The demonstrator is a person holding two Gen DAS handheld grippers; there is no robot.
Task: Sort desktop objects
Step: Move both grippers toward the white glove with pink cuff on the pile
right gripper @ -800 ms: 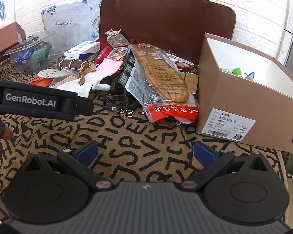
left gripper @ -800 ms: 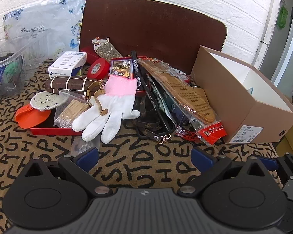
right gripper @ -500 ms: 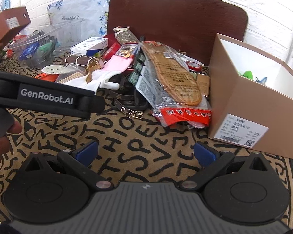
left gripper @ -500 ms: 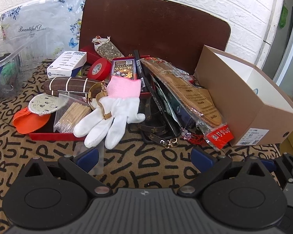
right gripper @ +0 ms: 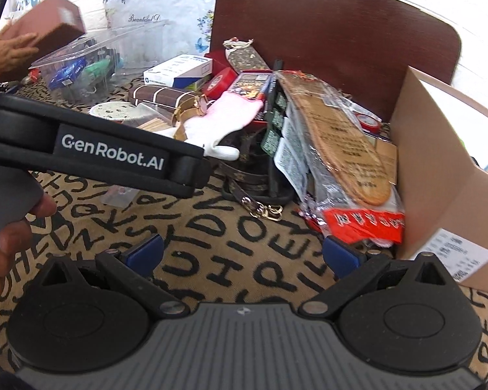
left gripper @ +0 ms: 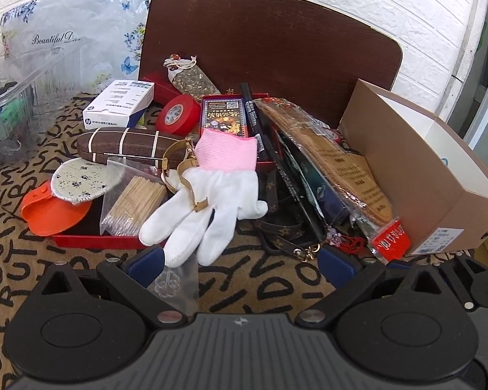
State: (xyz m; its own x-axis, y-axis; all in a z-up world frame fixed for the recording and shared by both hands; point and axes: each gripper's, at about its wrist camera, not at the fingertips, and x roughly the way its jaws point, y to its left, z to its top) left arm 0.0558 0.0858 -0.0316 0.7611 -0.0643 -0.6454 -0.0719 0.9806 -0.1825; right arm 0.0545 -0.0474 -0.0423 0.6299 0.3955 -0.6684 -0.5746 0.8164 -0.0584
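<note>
A pile of desktop objects lies on the lettered cloth. In the left wrist view a white and pink glove (left gripper: 211, 191) lies over a red tray (left gripper: 91, 240) with a toothpick bag (left gripper: 131, 206), an orange cap (left gripper: 53, 209), a gold watch (left gripper: 179, 162) and a brown striped case (left gripper: 127, 144). My left gripper (left gripper: 240, 265) is open, just short of the glove's fingertips, with a small clear bag (left gripper: 175, 281) between its fingers. My right gripper (right gripper: 244, 255) is open and empty over bare cloth, near a packaged insole (right gripper: 338, 139) and a brown belt (right gripper: 253, 178).
An open cardboard box (left gripper: 423, 175) stands at the right, also in the right wrist view (right gripper: 439, 169). A clear plastic bin (right gripper: 91, 65) is at the left. A dark board (left gripper: 270, 48) leans on the wall behind. A hand holds a brown box (right gripper: 45, 29) at far left.
My left gripper has moved forward to the glove, over the small clear bag. My right gripper has moved closer to the pile. The brown box at far left has been lifted.
</note>
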